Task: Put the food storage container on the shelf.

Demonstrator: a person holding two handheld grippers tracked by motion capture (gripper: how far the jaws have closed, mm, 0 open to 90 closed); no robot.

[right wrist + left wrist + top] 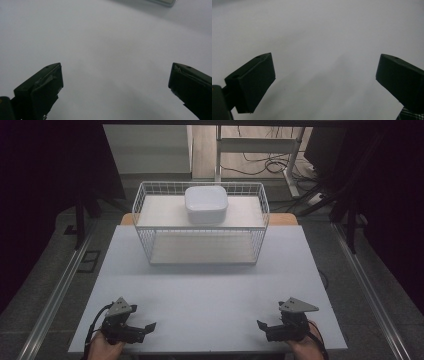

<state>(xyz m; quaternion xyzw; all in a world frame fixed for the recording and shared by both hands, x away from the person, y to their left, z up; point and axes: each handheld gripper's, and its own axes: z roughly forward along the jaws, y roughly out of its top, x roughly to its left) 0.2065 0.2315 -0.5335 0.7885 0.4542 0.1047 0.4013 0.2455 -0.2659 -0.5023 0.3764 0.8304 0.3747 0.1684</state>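
Dark floor and trailing cables frame a pale table [210,290] on which a white wire rack [201,222] stands at the far side, with a white lidded container [206,204] sitting on its upper shelf. Both the left gripper [149,326] and the right gripper [261,324] rest at the near edge, jaws spread wide and empty, well apart from the container. The step in hand looks like the reach: each gripper should rise above the rack's rim before closing in, approaching the container from opposite sides, level and squarely.
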